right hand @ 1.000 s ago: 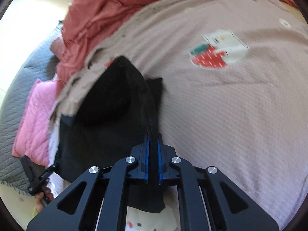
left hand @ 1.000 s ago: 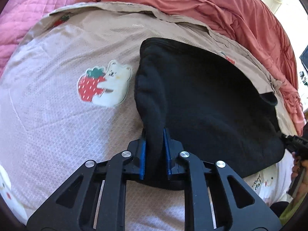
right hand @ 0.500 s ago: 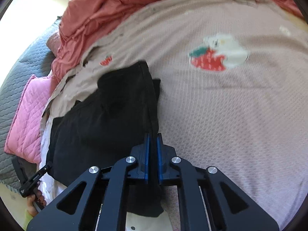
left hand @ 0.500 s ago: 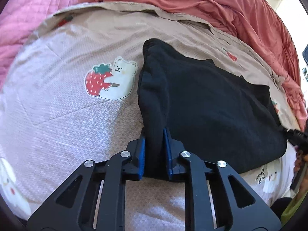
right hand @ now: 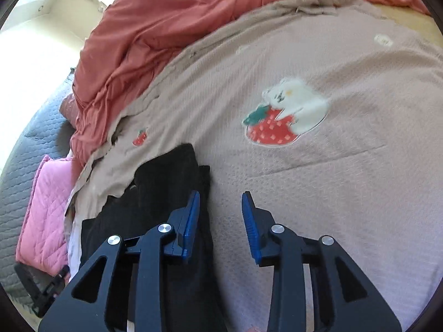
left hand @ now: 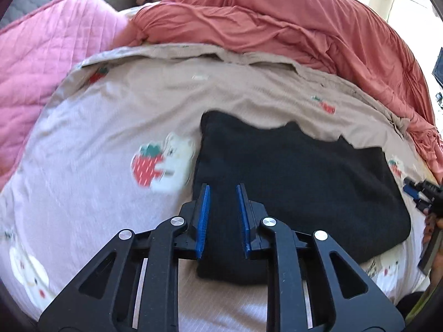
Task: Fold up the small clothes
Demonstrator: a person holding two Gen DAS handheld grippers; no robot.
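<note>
While both grippers stand parted, a folded black garment (left hand: pixel 299 182) lies flat on the bed.

Nearest in the left wrist view, the left gripper (left hand: pixel 223 215) has just been opening: its ribbed blue pads (left hand: pixel 203 215) flank the garment's near left edge, but the fuzzy fleece lies loose between them, not pinched. In the right wrist view the right gripper (right hand: pixel 220 224) has also just been opening, jaws wider, over the garment's right edge and the bare sheet (right hand: pixel 332 193), holding nothing. The garment is a thick, soft, roughly rectangular slab with a ragged far edge. Under it, the beige sheet has a fine waffle weave and a bear-and-strawberry print (left hand: pixel 160 163). Beyond lie a crumpled terracotta duvet (left hand: pixel 277 19) and a quilted pink pillow (left hand: pixel 41 55).
</note>
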